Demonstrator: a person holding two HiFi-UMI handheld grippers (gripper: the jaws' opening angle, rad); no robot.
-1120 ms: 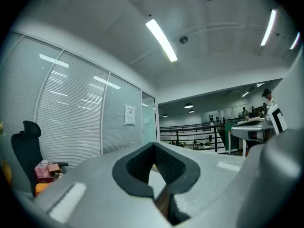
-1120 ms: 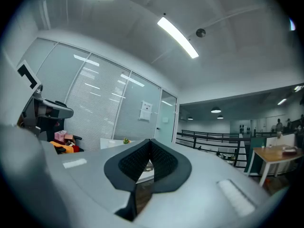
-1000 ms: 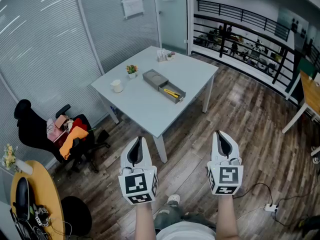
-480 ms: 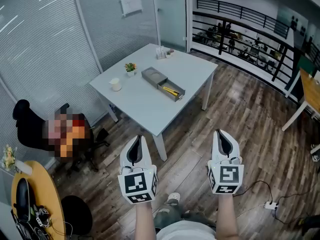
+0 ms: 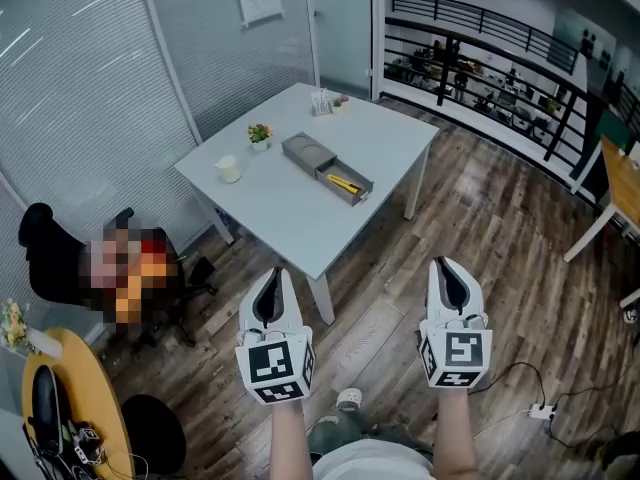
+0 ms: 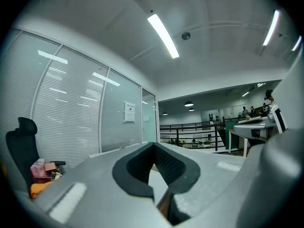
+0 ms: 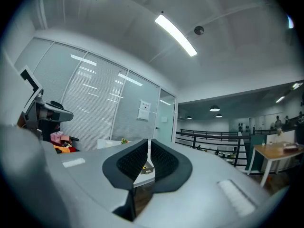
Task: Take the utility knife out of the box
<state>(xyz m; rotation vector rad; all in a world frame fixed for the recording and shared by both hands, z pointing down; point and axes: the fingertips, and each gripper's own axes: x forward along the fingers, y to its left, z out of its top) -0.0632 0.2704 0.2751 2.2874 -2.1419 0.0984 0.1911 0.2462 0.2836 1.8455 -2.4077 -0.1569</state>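
Note:
A grey box (image 5: pixel 310 155) lies on the white table (image 5: pixel 290 218), its drawer (image 5: pixel 347 184) pulled out toward the near right. A yellow utility knife (image 5: pixel 343 182) lies in the drawer. Both grippers hang over the wooden floor, well short of the table. My left gripper (image 5: pixel 274 273) is shut and holds nothing; in its own view (image 6: pixel 153 145) the jaws meet at the tip. My right gripper (image 5: pixel 443 264) is shut and holds nothing as well. The drawer (image 7: pixel 145 169) shows small and far off below the right gripper (image 7: pixel 148 144) in its own view.
A white cup (image 5: pixel 230 170) and a small potted plant (image 5: pixel 260 134) stand on the table's left part. An office chair (image 5: pixel 50 258) stands left of the table, a round wooden table (image 5: pixel 75 398) at the bottom left. A power strip (image 5: pixel 541 414) lies on the floor at right.
The head view has drifted slightly, so the table sits a touch further left. Both grippers stay shut in about the same place.

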